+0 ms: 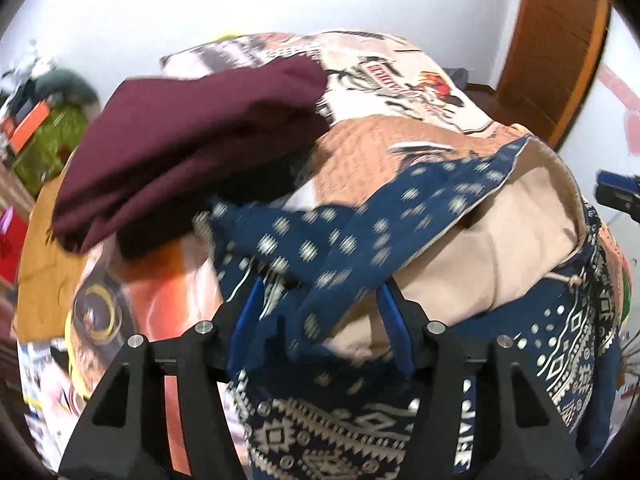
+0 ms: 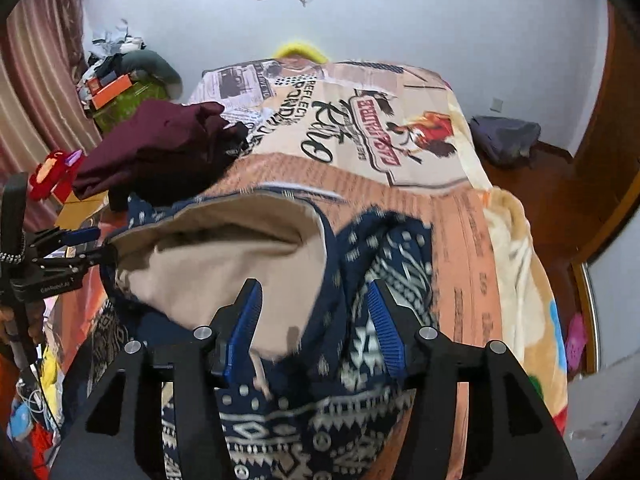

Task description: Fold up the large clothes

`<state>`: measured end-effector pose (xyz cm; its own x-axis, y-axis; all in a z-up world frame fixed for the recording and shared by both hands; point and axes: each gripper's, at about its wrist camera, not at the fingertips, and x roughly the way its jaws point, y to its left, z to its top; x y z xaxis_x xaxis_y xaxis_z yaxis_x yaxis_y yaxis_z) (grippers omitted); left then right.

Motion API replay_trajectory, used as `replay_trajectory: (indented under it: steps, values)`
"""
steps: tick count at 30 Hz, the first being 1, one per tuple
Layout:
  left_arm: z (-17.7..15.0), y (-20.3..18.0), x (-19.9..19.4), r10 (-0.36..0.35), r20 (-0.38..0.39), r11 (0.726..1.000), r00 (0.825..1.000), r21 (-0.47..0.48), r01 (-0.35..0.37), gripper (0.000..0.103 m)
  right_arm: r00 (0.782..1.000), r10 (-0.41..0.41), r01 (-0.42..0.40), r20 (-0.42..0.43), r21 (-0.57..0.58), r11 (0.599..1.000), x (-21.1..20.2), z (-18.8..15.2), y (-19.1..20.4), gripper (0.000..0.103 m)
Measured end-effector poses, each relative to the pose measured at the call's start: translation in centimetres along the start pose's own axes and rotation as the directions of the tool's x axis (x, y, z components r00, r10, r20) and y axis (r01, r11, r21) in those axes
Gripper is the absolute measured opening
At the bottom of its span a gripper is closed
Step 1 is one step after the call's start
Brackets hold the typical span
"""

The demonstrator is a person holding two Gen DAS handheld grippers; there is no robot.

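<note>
A large navy garment with a cream geometric print lies rumpled on the bed, its beige lining turned outward. My left gripper is open, blue pads either side of a raised navy fold. My right gripper is open too, with the garment's navy edge between its fingers. The left gripper also shows at the left of the right wrist view, at the garment's left edge. The right gripper's tip shows at the right edge of the left wrist view.
A folded maroon garment lies on the printed bedspread behind the navy one. A cluttered green shelf and curtain stand left. A dark cloth lies on the wooden floor right, near a wooden door.
</note>
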<state>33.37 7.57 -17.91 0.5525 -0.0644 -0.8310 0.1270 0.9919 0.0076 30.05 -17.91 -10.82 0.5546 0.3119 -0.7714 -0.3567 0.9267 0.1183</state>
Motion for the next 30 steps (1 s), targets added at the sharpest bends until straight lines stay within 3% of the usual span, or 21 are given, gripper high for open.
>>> replay_trajectory:
  steps: [9,15,16,19,20,23,30]
  values:
    - [3.9,-3.6,3.9,-0.066,-0.011,0.994,0.998,0.082,0.067,0.057,0.998,-0.020,0.018,-0.052,-0.048,0.999,5.8,2.9,0.5,0.051]
    - [5.6,-5.0,5.8,-0.125,-0.010,0.988,0.992,0.088,0.126,0.054,0.997,0.003,-0.006,-0.083,-0.035,0.999,8.6,3.9,0.2,0.051]
    - [5.5,-5.1,5.7,-0.130,-0.009,0.987,0.991,0.090,0.130,0.050,0.996,0.006,-0.008,-0.084,-0.030,1.000,8.8,4.0,0.2,0.046]
    - [5.6,-5.4,5.6,-0.156,-0.013,0.984,0.988,0.089,0.157,0.025,0.993,0.042,-0.044,-0.107,-0.016,0.999,9.2,4.1,0.2,0.008]
    - [5.5,-5.5,5.4,-0.164,-0.014,0.982,0.986,0.089,0.165,0.017,0.990,0.071,-0.072,-0.122,-0.005,0.997,9.0,4.0,0.3,0.007]
    - [5.2,-5.5,4.0,-0.180,0.003,0.980,0.984,0.087,0.179,0.008,0.989,0.113,-0.113,-0.097,0.002,0.994,7.2,3.8,0.9,0.006]
    - [3.4,-4.4,-2.4,-0.241,0.076,0.970,0.968,0.041,0.238,0.006,0.986,0.168,-0.169,-0.019,-0.052,0.984,-0.4,2.0,2.9,0.006]
